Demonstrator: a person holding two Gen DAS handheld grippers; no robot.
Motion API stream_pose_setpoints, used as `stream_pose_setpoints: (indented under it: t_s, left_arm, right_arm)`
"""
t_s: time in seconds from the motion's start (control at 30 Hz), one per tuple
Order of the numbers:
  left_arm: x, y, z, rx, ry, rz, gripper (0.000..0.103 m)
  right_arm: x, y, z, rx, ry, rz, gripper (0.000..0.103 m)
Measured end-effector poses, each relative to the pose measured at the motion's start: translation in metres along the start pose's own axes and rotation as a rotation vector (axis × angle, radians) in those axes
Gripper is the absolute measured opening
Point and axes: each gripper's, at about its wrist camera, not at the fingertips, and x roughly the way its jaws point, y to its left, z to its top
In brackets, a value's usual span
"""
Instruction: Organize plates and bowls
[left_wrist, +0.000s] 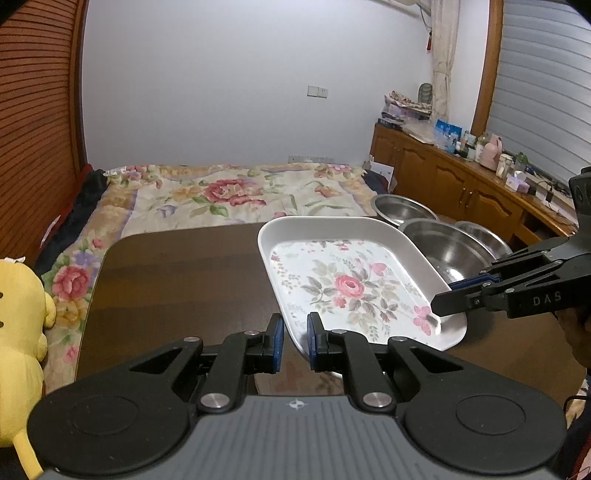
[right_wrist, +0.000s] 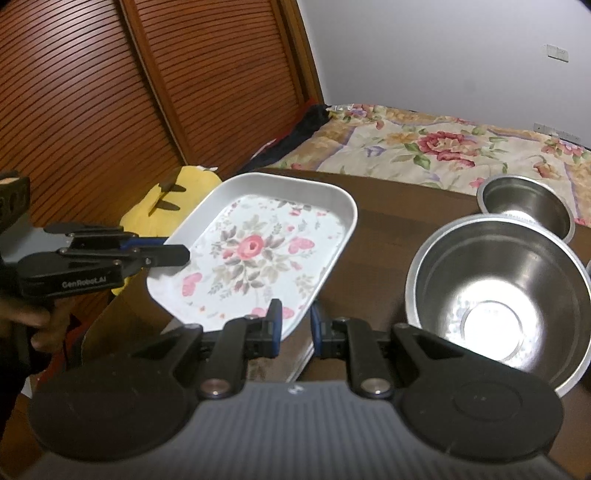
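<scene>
A white tray with a pink rose print hangs tilted just above the dark wooden table. My left gripper is shut on its near rim, and in the right wrist view it comes in from the left. My right gripper is shut on the opposite rim and shows at the tray's right corner. To the right of the tray stands a large steel bowl, with a smaller steel bowl behind it. A third bowl peeks out beyond.
A bed with a floral quilt lies beyond the table. A yellow plush toy sits at the table's left. A wooden cabinet with bottles runs along the right. A slatted wooden door is on the left. A hand holds the left gripper.
</scene>
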Motion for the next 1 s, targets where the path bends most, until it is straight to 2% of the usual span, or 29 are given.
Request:
stream_pose_setpoints:
  t_s: [0.7,1.0]
  left_arm:
    - [-0.002,-0.009,-0.041,-0.012,0.050,0.012,0.015]
    - [0.002,-0.012,-0.054,-0.019,0.048,0.055,0.015]
  right_arm:
    - [0.001,0.010,-0.046,0.015,-0.011,-0.011,0.018]
    - [0.000,0.011,-0.062,0.101,-0.125,-0.017,0.019]
